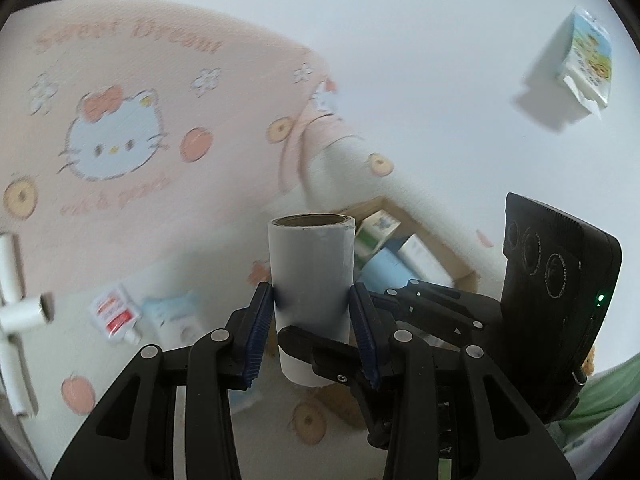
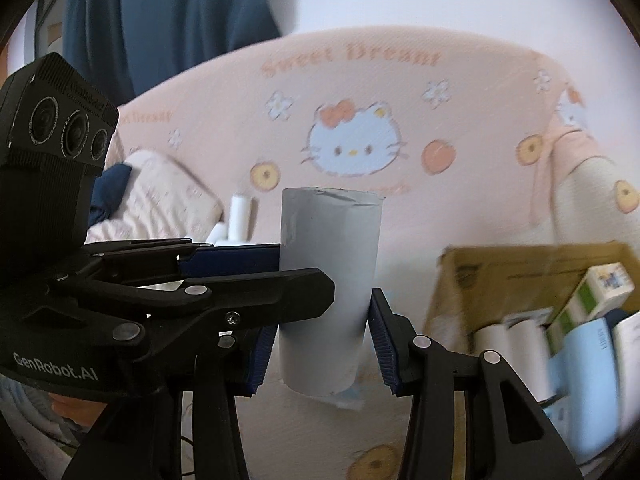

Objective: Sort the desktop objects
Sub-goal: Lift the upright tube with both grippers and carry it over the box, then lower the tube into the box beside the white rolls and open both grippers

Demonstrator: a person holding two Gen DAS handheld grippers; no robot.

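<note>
Both grippers clamp one grey paper roll (image 1: 311,280), held upright in mid-air.
Left gripper (image 1: 312,320) jaws press the roll's mid-section from either side; right gripper (image 2: 320,344) jaws pinch its lower part, crossing the left one. Behind: pink cartoon-cat bedsheet (image 2: 400,128), cardboard box (image 2: 500,280) of cartons and rolls on the right, white rolls (image 1: 16,312) at left, snack pack (image 1: 586,60) far off.

The paper roll (image 2: 326,292) stands upright between both grippers' pads above the cartoon-print sheet (image 2: 460,128), with the cardboard box (image 2: 500,280) of cartons to its right and behind.
</note>
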